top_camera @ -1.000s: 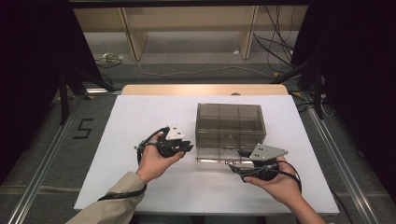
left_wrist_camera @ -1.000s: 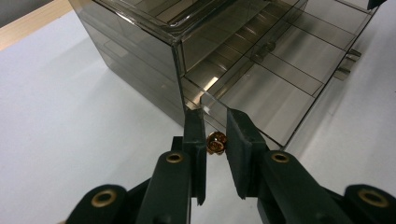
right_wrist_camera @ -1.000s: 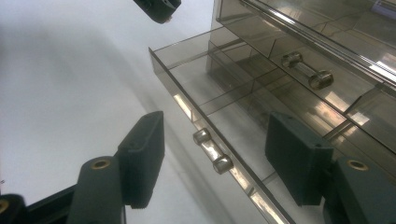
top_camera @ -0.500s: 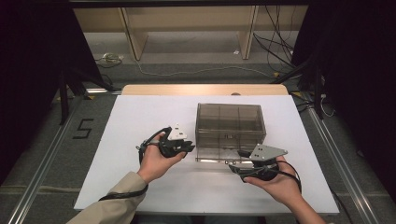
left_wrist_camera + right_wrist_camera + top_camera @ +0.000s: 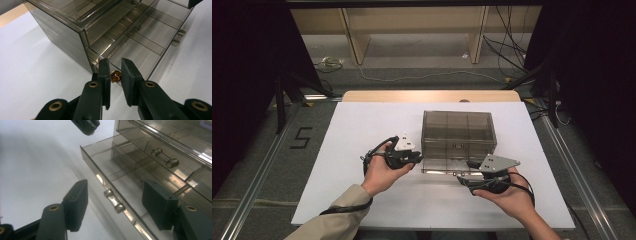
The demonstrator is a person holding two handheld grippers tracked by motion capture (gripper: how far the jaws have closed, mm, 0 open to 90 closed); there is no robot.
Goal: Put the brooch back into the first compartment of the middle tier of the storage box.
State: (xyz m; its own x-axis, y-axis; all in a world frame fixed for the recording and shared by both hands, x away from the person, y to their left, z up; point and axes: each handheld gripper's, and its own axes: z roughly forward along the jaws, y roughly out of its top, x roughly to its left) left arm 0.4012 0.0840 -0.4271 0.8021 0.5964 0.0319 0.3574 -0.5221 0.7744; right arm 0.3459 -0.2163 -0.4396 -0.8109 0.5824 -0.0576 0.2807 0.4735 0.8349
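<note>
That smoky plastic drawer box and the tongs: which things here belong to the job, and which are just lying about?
In the job:
- drawer box
- its open bottom drawer
- small golden bead in the left tongs
- right tongs, open around the drawer handle

Lying about:
- cables on the floor
- wooden shelf behind

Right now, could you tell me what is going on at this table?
A person works at a smoky clear drawer box on the white table. The left gripper is shut on a small gold bead just above the corner of the pulled-out bottom drawer. The right gripper stands open around that drawer's handle, not touching it.
</note>
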